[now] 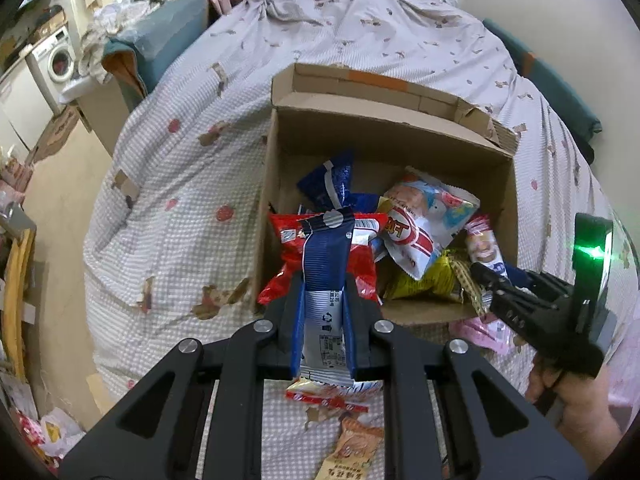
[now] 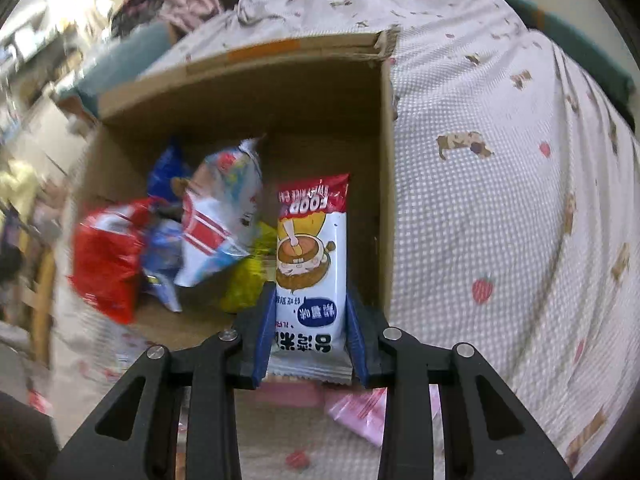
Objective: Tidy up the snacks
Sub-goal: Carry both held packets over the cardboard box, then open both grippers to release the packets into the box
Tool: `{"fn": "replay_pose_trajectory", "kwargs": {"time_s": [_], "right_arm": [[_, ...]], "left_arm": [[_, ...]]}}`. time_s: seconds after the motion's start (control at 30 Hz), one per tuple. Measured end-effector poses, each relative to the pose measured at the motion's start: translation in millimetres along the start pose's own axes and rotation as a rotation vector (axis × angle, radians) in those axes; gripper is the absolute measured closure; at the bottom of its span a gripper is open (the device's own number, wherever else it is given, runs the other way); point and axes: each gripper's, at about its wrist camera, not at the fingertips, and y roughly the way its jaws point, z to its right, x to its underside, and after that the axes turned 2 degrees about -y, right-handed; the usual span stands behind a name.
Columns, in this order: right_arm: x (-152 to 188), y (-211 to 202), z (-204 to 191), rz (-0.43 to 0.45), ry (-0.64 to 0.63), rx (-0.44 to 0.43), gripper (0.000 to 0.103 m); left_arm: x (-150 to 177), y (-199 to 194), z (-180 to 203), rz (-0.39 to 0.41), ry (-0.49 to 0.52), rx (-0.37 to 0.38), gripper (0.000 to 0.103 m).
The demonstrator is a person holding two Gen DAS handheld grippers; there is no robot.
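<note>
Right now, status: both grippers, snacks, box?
Left gripper shut on blue-white wrapper. Right gripper shut on white rice-snack packet. Both over brown cardboard box. Nothing blocking.

The brown cardboard box [image 2: 386,184] is my landmark here. In the right wrist view everything left of it is smeared by motion blur, and the red crinkly snack bag [image 2: 106,258] inside it is too blurred to read. In the left wrist view, the dark blue ribbed snack packet [image 1: 326,264] covers much of the red bag behind it, at the box's near-left corner. The orange paper-wrapped snack [image 1: 352,454] in front of the box is cut off by the bottom edge. The pink plastic packet [image 1: 478,330] by the box's near-right corner sits half hidden under the black right gripper [image 1: 486,276], whose finger gap I can't make out.
</note>
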Motion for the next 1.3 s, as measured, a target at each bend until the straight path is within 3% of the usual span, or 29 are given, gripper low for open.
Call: {"fn": "replay_pose_trajectory", "kwargs": {"time_s": [0.23,0.43,0.6,0.8,1.1,1.17,1.23,1.3], "right_arm": [[-13.7,18.3,-0.4,0.01,-0.038,0.018,0.069],[-26.3,5.9,2.0,0.072,0.015,-0.068,0.069],[-32.3,3.0,17.1,0.068,0.109,-0.157,0.069],[-34.7,-10.9,20.0,0.112,0.131,-0.175,0.069],[-36.5,-29.3,31.6,0.175,0.193,-0.23,0.066],[-38.3,-32.3,30.9,0.181,0.187,-0.242,0.064],[-38.4,-36.2,30.5,0.193,0.187,-0.248,0.043],[-37.4,-39.1,30.0,0.197,0.182,-0.248,0.04]], "left_arm": [[-21.3,22.3,8.8,-0.004,-0.005,-0.005,0.089],[-46.0,28.9,16.3,0.027,0.015,-0.028,0.089],[-58.8,39.9,23.4,0.026,0.012,-0.022,0.089],[-64.6,52.6,36.6,0.09,0.072,-0.063,0.089],[-69.3,59.1,38.5,0.084,0.062,-0.045,0.088],[-68.6,59.2,39.6,0.071,0.071,-0.043,0.08],[-66.9,56.4,38.9,0.072,0.068,-0.044,0.051],[-64.1,50.4,37.3,0.095,0.06,-0.037,0.037]]}}
